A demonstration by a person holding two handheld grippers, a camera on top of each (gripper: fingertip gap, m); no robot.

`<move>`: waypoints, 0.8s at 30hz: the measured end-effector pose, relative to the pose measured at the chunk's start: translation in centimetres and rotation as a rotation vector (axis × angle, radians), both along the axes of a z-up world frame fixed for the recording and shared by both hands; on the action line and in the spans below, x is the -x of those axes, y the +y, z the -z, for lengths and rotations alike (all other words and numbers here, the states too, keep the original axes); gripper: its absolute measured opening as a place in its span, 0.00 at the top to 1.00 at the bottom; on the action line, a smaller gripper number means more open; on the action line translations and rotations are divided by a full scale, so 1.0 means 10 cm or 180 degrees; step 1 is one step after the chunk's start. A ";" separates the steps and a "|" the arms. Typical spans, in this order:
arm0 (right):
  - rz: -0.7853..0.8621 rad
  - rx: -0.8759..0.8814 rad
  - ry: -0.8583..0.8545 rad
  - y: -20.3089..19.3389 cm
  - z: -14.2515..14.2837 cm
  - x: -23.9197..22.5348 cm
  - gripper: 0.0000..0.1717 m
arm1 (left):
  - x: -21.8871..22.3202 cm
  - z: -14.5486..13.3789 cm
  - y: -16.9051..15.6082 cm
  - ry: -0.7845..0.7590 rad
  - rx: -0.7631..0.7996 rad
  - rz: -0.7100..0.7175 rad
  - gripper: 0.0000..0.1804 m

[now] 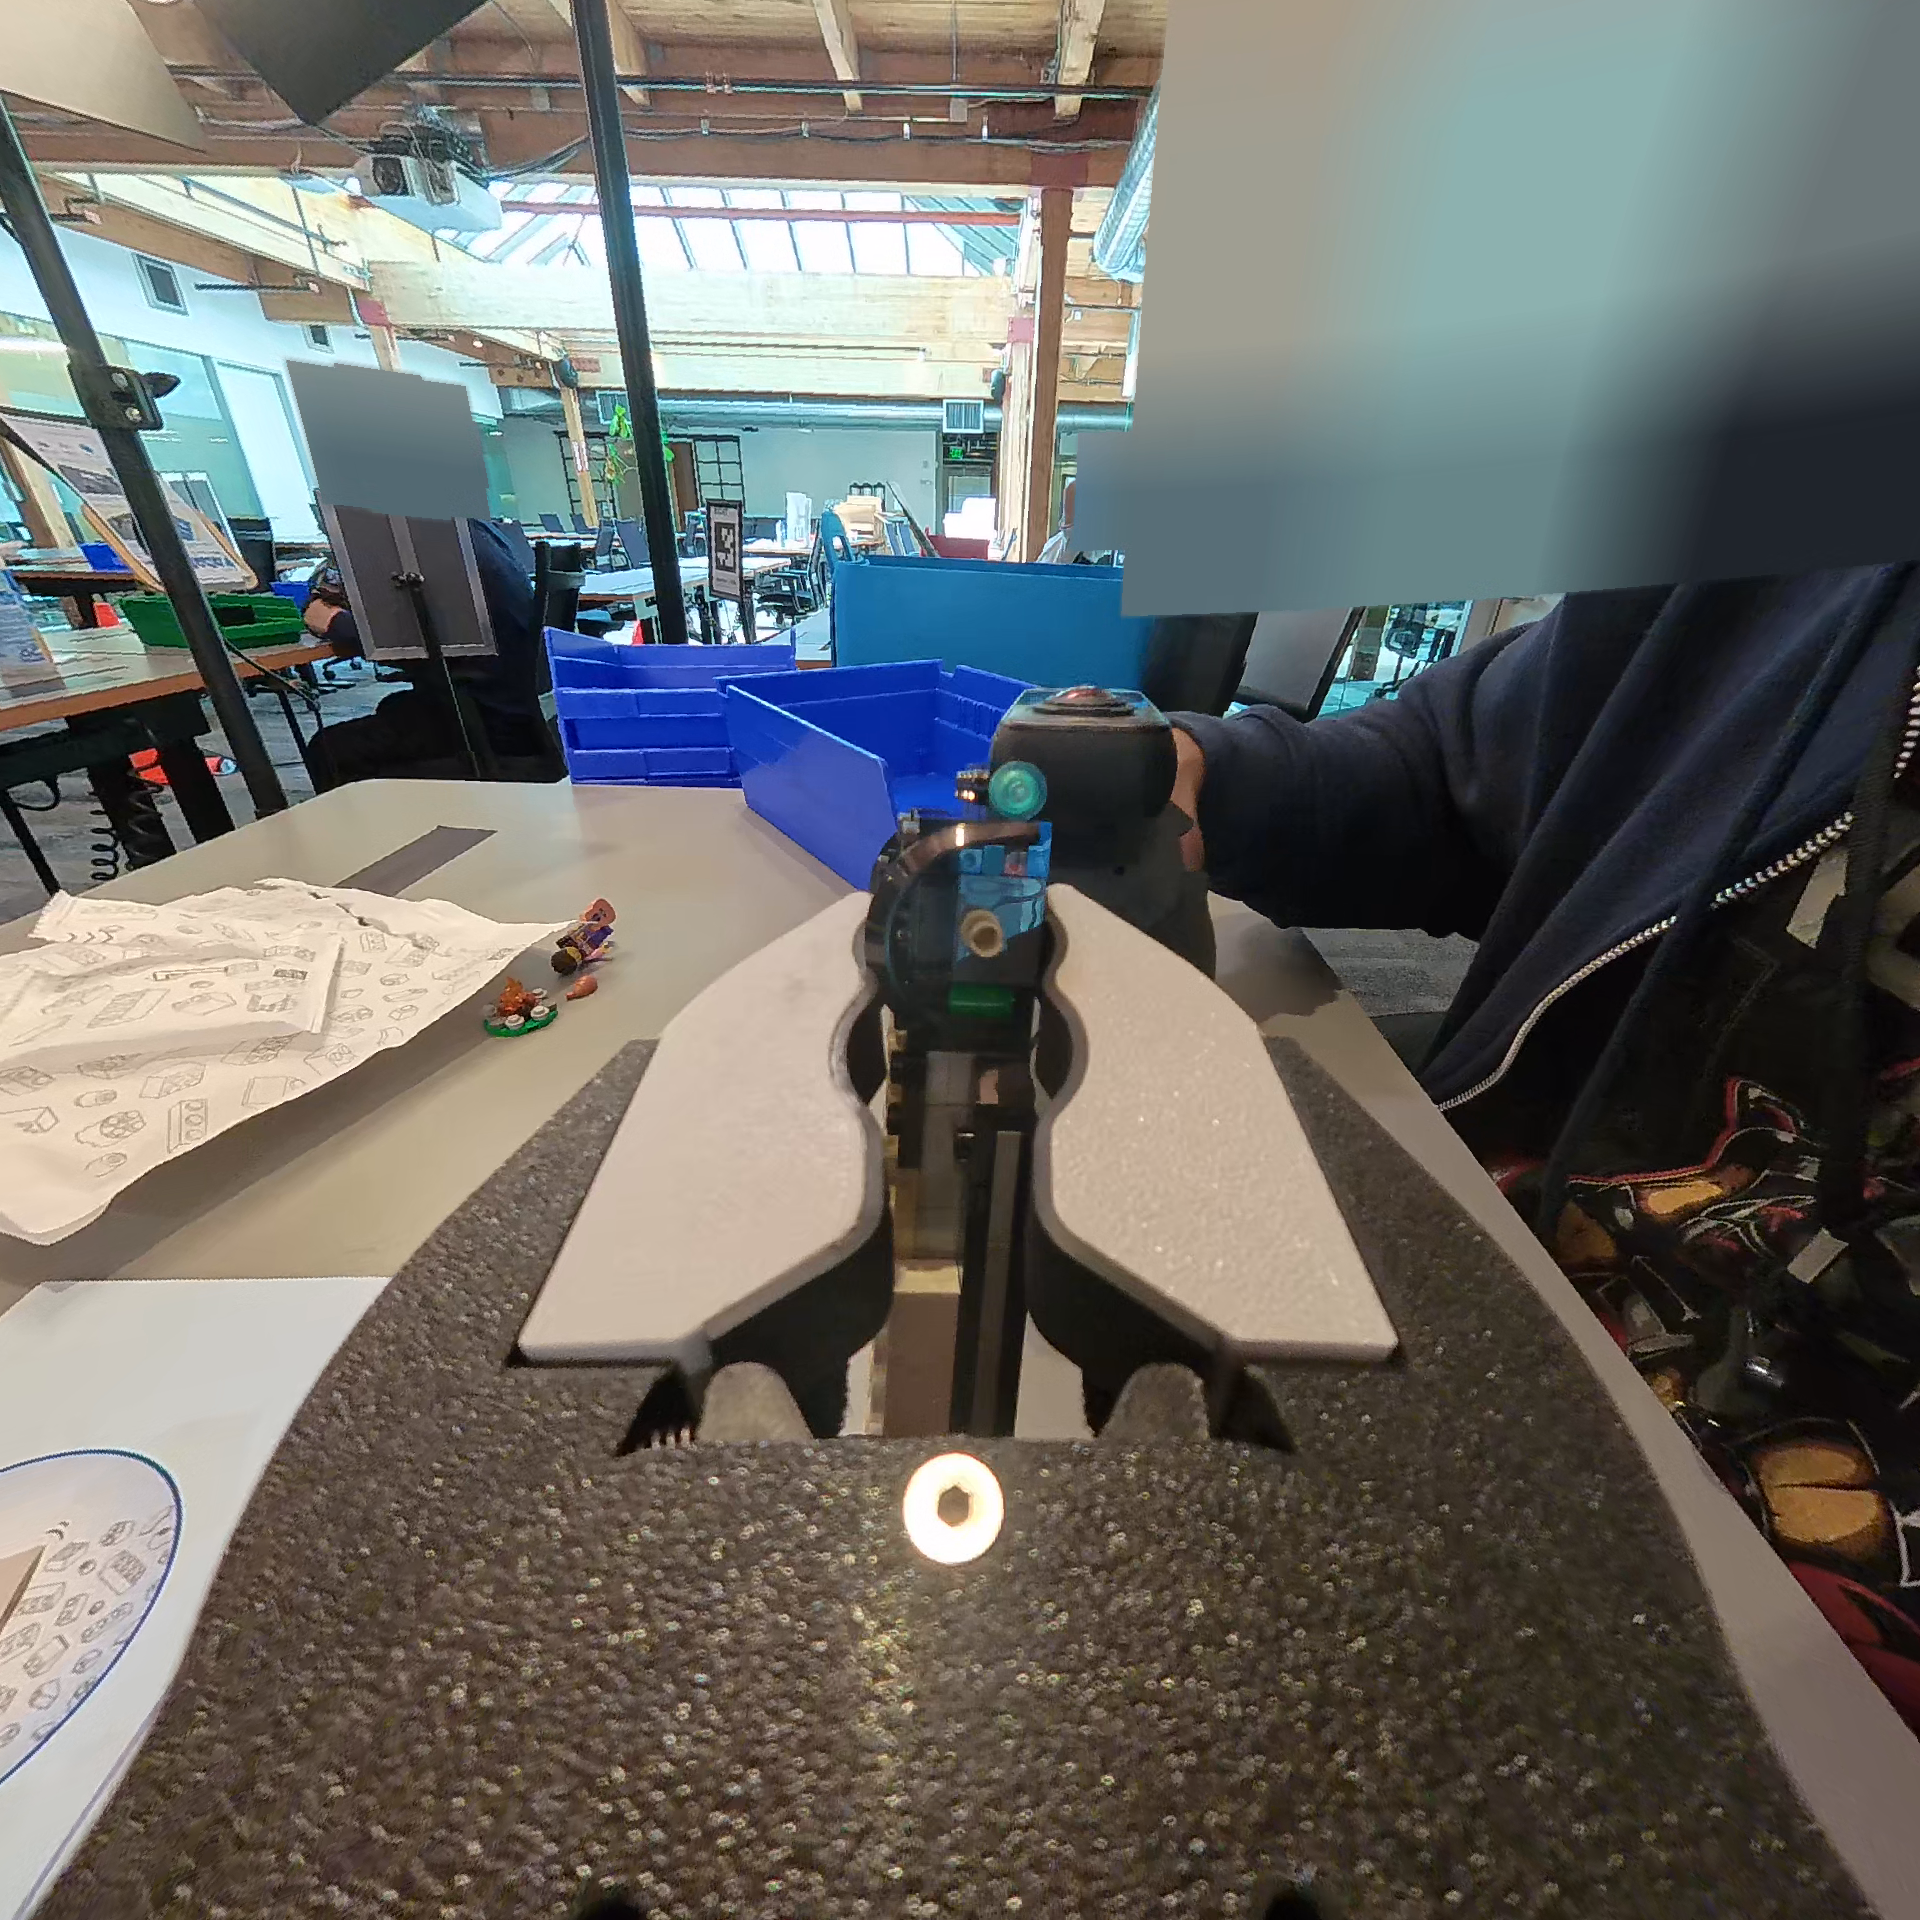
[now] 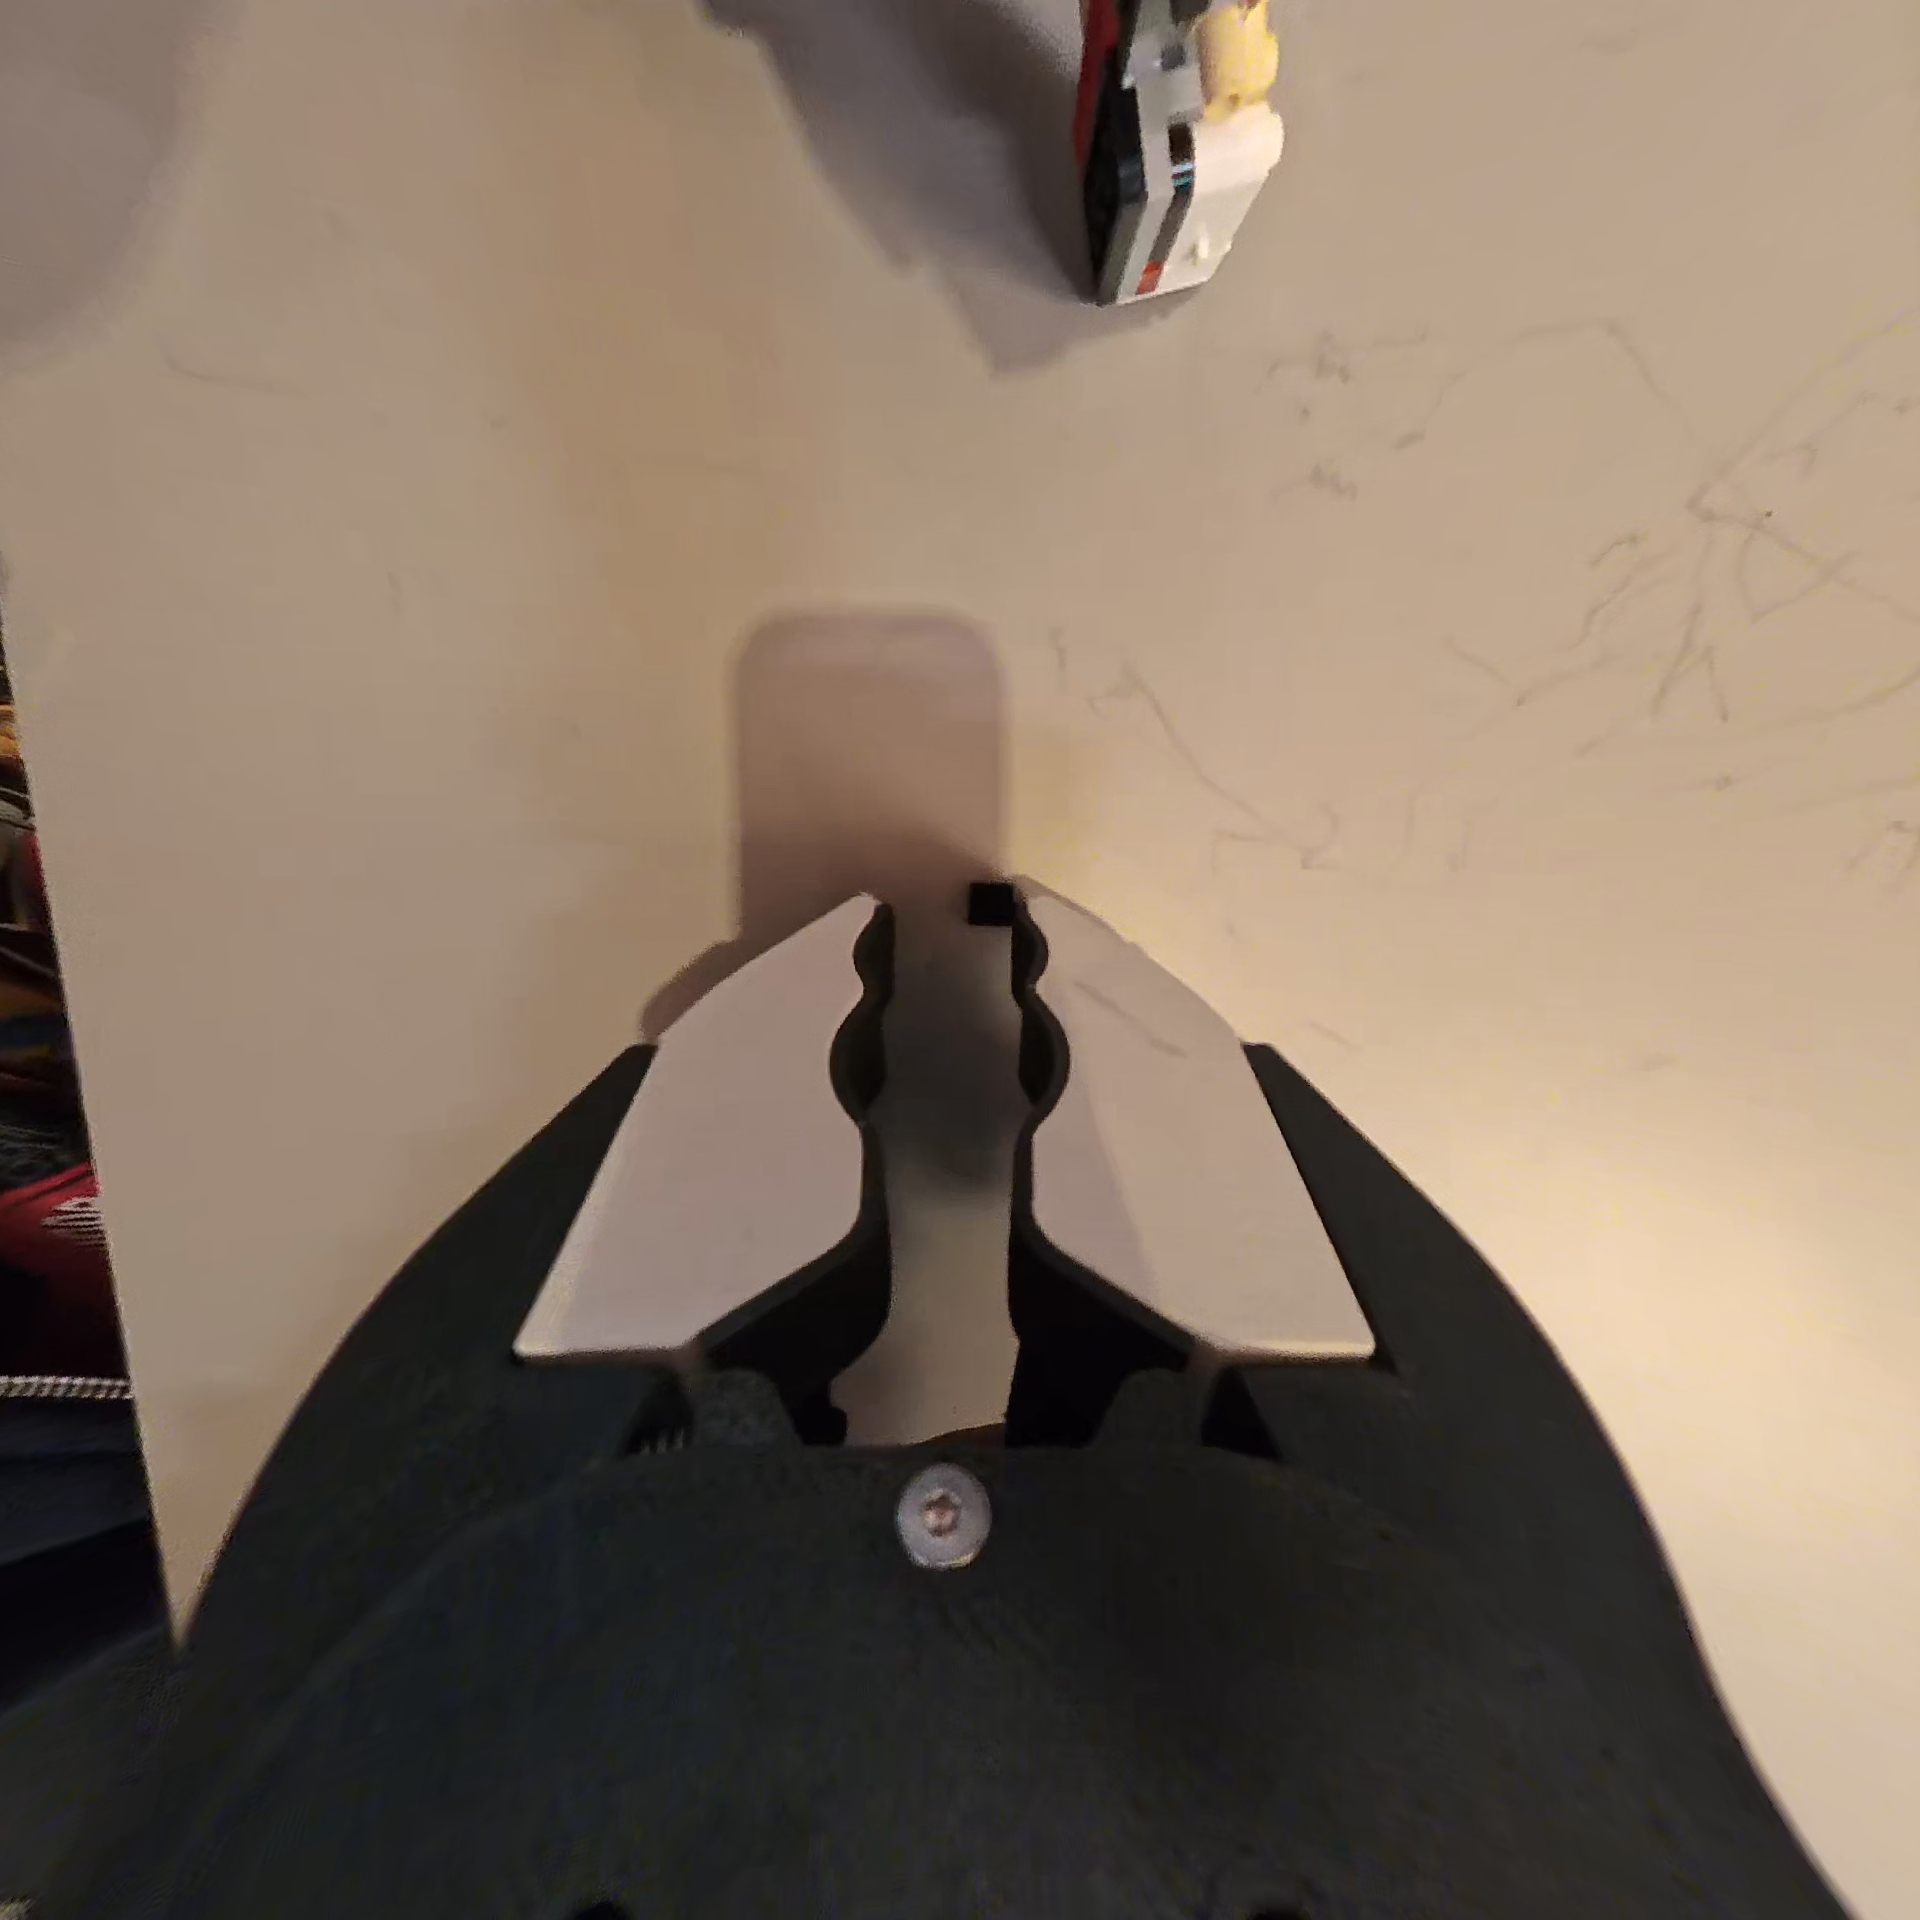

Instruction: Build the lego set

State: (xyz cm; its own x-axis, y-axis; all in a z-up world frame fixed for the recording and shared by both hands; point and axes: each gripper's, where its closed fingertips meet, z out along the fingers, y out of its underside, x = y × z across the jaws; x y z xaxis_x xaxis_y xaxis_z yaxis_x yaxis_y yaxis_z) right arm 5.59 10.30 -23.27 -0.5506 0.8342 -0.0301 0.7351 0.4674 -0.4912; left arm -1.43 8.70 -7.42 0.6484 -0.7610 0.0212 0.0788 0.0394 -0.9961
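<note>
My left gripper (image 1: pixel 956 935) is clamped on a brick model (image 1: pixel 961 997), both pads pressed to its sides, and it sits lifted off the table (image 1: pixel 665 894). The model is mostly black and long, running back between the fingers; its front end carries blue pieces, a tan round stud, a green piece lower down and a clear teal round piece on top. Behind it a hand (image 1: pixel 1190 800) in a dark sleeve holds the other gripper's body. Off to my left lie printed paper bags (image 1: pixel 208 1029), with a minifigure (image 1: pixel 587 930) and a small green-based build (image 1: pixel 520 1008) just beside them. Further back I see an open blue bin (image 1: pixel 821 748); I cannot tell what is in it. More blue bins (image 1: pixel 644 717) are stacked behind. My right gripper (image 2: pixel 951 920) points down at the table (image 2: pixel 416 520), jaws parted a little, gripping nothing; a tiny black piece (image 2: pixel 989 904) sits at the inner tip of the right-hand finger, and I cannot tell if it touches. Well ahead lies a white, black and red build (image 2: pixel 1174 177).
</note>
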 end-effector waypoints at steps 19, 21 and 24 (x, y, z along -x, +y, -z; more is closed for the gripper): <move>0.0177 0.0248 0.0026 -0.34 0.00 -0.16 0.88 | -0.01 -0.04 -0.02 -0.0015 -0.0032 0.0003 0.86; 0.0183 0.0265 0.0030 -0.37 -0.01 -0.18 0.88 | -0.02 -0.04 -0.02 -0.0009 -0.0029 0.0004 0.86; 0.0183 0.0300 0.0053 -0.44 -0.01 -0.20 0.88 | -0.02 -0.04 -0.02 -0.0010 -0.0028 0.0006 0.86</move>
